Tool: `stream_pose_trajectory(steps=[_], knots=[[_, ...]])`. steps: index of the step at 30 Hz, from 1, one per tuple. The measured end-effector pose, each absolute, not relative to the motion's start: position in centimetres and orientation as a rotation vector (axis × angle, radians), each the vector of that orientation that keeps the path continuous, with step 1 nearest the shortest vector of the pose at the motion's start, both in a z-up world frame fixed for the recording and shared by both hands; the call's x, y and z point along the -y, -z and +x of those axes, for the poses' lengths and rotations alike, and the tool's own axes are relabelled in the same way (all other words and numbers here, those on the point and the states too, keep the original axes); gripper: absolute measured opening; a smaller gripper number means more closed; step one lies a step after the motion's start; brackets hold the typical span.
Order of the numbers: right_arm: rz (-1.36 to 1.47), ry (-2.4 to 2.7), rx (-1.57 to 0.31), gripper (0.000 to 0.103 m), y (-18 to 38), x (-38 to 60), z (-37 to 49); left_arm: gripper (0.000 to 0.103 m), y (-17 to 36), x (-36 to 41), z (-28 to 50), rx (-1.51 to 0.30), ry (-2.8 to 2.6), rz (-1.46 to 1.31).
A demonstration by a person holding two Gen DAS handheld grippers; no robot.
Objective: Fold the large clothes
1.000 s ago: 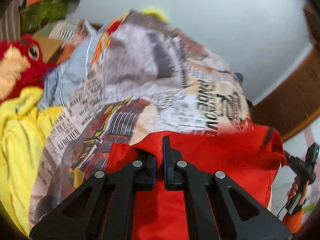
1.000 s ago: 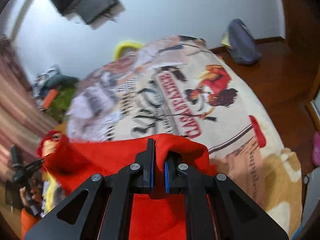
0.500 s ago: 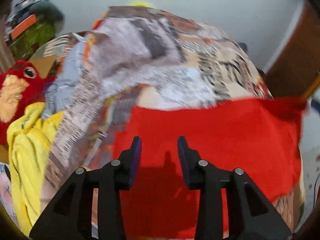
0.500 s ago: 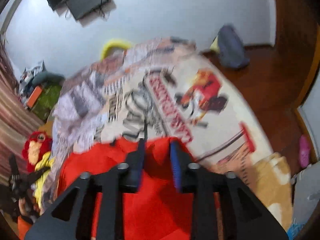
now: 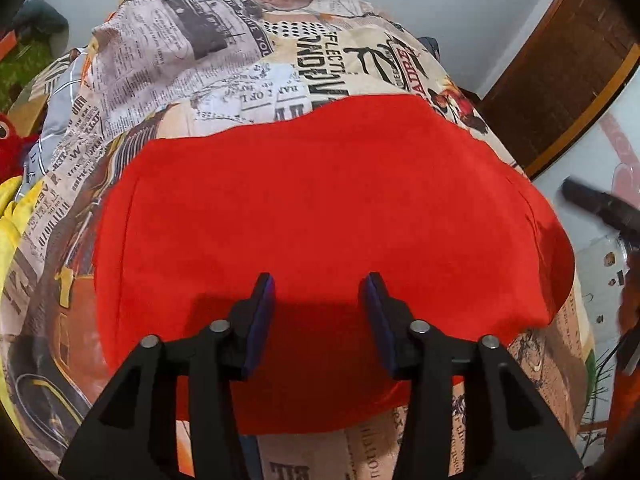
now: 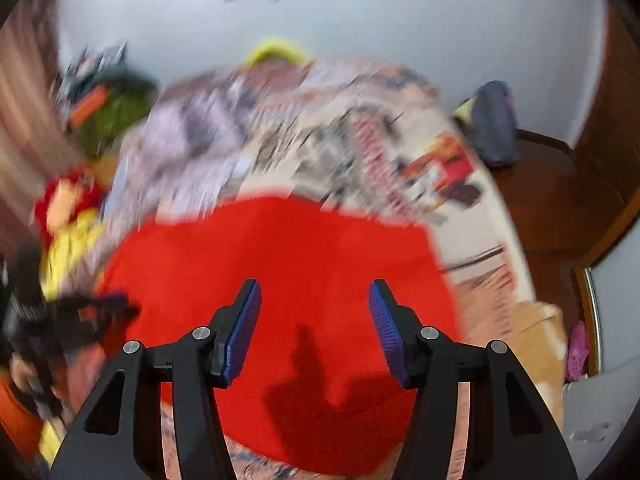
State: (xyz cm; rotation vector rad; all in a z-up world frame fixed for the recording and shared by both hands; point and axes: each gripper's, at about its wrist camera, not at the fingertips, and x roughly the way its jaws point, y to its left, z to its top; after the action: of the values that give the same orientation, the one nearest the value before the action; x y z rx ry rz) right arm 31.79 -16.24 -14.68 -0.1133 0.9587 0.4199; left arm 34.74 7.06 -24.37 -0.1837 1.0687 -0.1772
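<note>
A red garment [image 5: 320, 216] lies spread flat on a bed covered with a newspaper-print sheet [image 5: 224, 52]. In the left wrist view my left gripper [image 5: 318, 284] hovers over the garment's near part, its jaws opening, nothing between the blue pads. The right wrist view is blurred by motion; there the red garment [image 6: 280, 272] lies below my right gripper [image 6: 314, 290], whose jaws are opening too and hold nothing. At the right edge of the left wrist view the other gripper [image 5: 596, 204] shows as a dark blur.
A yellow cloth [image 5: 12, 208] and a red plush toy [image 5: 8, 144] lie at the bed's left side. A dark bag [image 6: 494, 124] sits on the wooden floor beyond the bed. A brown wooden door [image 5: 560, 68] stands to the right. A pink shoe [image 6: 576, 348] lies on the floor.
Both grippers were shut on the garment's red edge a second ago; both have let go and opened. The garment now lies flat on the bed, and both hands have shifted across it.
</note>
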Motion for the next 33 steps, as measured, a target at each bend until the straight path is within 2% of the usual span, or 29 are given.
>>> stream_pose_trajectory(steps=[3,5,7,8,9,11,16,22,27,33], knots=[[-0.188,-0.449,-1.03,0.052,18.4,14.2,31.0,0.053,24.8,-6.4,33.8,-1.058,0.163,-0.112],[-0.212,-0.441,-1.032,0.053,19.8,14.2,30.3,0.061,25.1,-6.4,32.8,-1.039,0.151,-0.074],[-0.217,-0.426,-0.995,0.063,20.2,15.3,29.6,0.07,25.4,-6.6,31.9,-1.025,0.121,-0.034],[-0.215,-0.412,-0.992,0.074,20.2,15.9,29.5,0.073,25.6,-6.9,31.4,-1.013,0.111,-0.029],[-0.209,-0.397,-0.998,0.078,20.3,16.7,29.5,0.075,25.8,-7.4,30.9,-1.002,0.108,-0.044],[-0.188,-0.379,-1.017,0.079,20.7,18.4,29.6,0.079,26.2,-8.6,30.2,-1.004,0.102,-0.1],[-0.143,-0.323,-1.054,0.08,21.5,22.3,28.5,0.08,26.8,-11.1,28.6,-1.02,0.092,-0.241],[-0.095,-0.227,-1.09,0.08,21.3,24.8,26.9,0.08,26.5,-12.2,26.5,-1.04,0.0,-0.191],[-0.129,-0.207,-1.037,0.08,19.5,25.1,24.9,0.08,26.0,-14.9,24.6,-1.048,-0.075,-0.231],[-0.141,-0.242,-0.952,0.08,16.2,23.8,23.9,0.08,23.0,-18.2,22.6,-0.946,-0.138,-0.391]])
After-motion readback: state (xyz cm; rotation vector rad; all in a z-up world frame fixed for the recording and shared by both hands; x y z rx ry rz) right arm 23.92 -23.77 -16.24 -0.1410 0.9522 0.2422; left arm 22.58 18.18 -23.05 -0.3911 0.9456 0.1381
